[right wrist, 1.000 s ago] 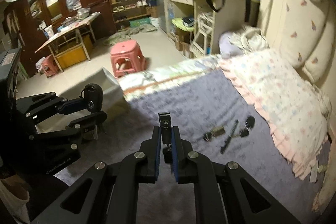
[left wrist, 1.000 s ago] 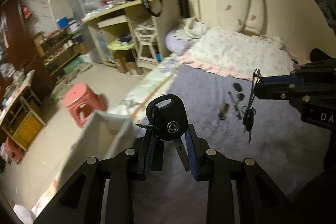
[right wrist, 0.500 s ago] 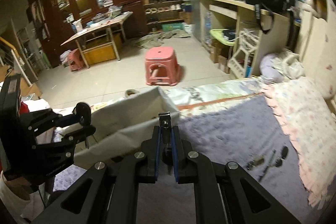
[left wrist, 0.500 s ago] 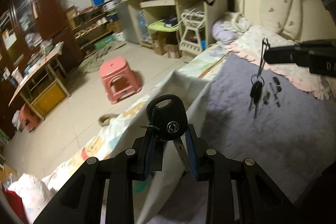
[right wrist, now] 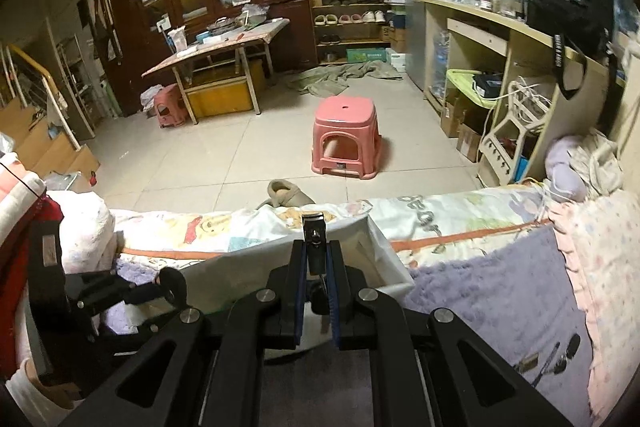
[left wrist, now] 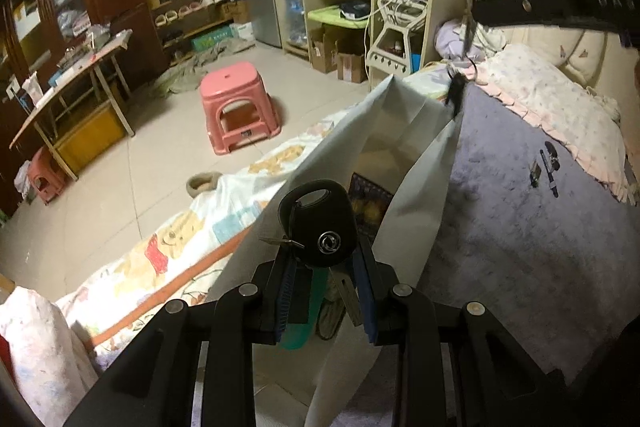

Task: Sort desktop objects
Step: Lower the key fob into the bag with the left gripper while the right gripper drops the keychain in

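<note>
Car key [left wrist: 318, 227] clamped between left gripper [left wrist: 325, 297] jaws — head protruding (above white bag [left wrist: 416, 163]).

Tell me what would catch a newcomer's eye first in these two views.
Probably the black car key clamped in the left gripper, right above the open white bag on the bed. Next, the right gripper pinching a metal nail clipper over the same bag. Beyond them, the pink stool stands out on the pale tiled floor.
</note>
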Available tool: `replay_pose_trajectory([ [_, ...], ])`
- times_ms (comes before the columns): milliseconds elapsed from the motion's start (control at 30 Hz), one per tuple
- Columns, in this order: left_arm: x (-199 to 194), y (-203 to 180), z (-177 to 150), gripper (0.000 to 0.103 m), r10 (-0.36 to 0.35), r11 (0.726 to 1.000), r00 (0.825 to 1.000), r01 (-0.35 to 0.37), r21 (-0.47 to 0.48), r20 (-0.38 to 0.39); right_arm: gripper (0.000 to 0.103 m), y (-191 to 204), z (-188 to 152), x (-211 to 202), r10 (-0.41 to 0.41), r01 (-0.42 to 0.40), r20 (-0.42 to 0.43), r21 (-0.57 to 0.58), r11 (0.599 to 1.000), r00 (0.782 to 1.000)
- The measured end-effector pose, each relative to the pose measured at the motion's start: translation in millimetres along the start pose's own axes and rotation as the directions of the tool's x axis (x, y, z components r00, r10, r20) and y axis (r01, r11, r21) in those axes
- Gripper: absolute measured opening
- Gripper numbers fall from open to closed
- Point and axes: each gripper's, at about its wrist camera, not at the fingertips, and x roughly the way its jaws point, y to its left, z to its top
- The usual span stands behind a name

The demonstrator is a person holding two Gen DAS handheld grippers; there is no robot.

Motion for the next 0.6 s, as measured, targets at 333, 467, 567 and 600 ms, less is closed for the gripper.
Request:
replay_pose_trajectory([
  [333, 40, 15, -17, 0.042, 0.018, 0.999, 0.997, -0.02, -0.029, -0.076, 0.008, -3, 2, 36, 0.029, -0.028, -0.02, 0.011, 1.0, 0.999],
  [467, 37, 10, -15, 0.063, 0.069, 0.998, 0.996, -0.069, -0.004, -0.053, 0.008, -8, -5, 51, 0.031, -0.03, -0.052, 0.018, 0.999, 0.998],
  [567, 35, 2, -12, 0.068, 0.097, 0.995, 0.994, -0.096, 0.034, -0.045, 0.008, -12, -9, 56, 0.035, -0.033, -0.067, 0.03, 0.999, 0.997],
  [600, 34, 1, -12, 0.071, 0.104, 0.994, 0.994, -0.103, 0.036, -0.041, 0.008, -13, -10, 58, 0.036, -0.034, -0.069, 0.034, 0.999, 0.997],
])
